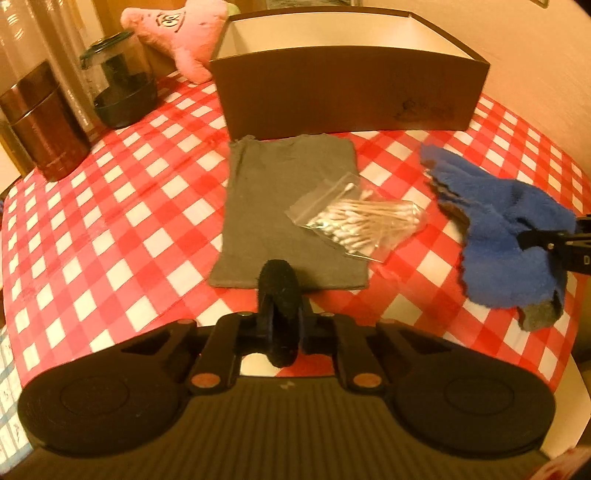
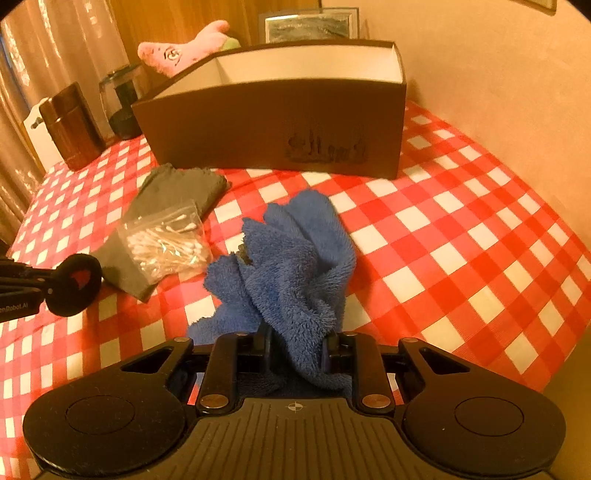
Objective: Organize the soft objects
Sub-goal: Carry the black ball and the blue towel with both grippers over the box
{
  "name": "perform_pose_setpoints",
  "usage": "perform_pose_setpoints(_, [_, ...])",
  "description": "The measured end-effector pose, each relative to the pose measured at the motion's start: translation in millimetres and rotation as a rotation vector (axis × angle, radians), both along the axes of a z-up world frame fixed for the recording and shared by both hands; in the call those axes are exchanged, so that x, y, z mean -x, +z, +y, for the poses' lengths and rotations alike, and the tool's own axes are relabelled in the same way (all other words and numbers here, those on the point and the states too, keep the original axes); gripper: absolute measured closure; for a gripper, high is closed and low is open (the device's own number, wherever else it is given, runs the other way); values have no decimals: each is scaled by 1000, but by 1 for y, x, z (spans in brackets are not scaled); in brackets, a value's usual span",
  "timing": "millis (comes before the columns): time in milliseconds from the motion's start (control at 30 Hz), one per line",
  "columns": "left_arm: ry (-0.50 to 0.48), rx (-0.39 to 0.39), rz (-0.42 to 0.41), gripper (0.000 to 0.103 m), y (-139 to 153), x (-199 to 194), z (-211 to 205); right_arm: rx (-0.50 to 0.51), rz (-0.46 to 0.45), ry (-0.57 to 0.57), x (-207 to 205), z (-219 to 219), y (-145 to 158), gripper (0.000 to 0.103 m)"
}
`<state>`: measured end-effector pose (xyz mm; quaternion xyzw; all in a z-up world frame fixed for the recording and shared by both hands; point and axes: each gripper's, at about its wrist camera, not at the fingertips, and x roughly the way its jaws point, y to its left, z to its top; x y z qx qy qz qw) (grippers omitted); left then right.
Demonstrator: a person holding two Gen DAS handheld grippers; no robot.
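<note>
- Right gripper (image 2: 297,345), tilted steeply down, clamps the bunched blue towel (image 2: 295,266).
- Left gripper (image 1: 280,314), jaws together on nothing, hovers tilted down; grey cloth (image 1: 284,206) just ahead, brown box (image 1: 351,96) beyond.

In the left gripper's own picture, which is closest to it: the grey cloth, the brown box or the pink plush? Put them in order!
From the left gripper:
1. Grey cloth, just ahead.
2. Brown box, behind the cloth.
3. Pink plush, far back left.
</note>
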<state>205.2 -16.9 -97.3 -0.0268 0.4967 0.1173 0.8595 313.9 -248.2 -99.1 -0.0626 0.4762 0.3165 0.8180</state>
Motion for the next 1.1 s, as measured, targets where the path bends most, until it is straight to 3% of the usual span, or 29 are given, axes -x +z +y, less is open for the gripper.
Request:
perform_pose_setpoints(600, [3, 29, -130, 94, 51, 13, 14, -40, -178, -12, 4, -9, 71, 82])
perform_pose_setpoints(1100, [-40, -11, -241, 93, 94, -14, 21, -86, -289, 56, -10, -3, 118, 82])
